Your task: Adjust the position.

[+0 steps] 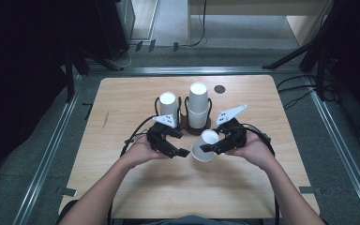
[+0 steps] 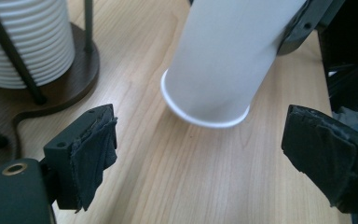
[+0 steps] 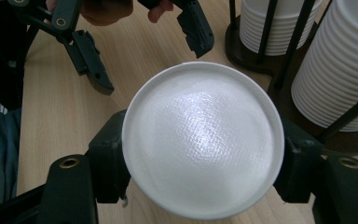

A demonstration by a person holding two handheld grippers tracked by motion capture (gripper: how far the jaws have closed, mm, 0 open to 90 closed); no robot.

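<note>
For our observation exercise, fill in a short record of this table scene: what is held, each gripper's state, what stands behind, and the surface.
Held item: white paper cup, upside down, tilted
Right gripper: shut on the cup's sides near its base
Left gripper: open, jaws apart from the cup
Cup rim: just above the wooden table, not resting flat
Behind: two cup stacks in a dark holder

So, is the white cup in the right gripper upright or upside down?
Upside down, somewhat tilted: the cup shows its closed base to the right gripper camera, and its open rim points down toward the table.
</note>
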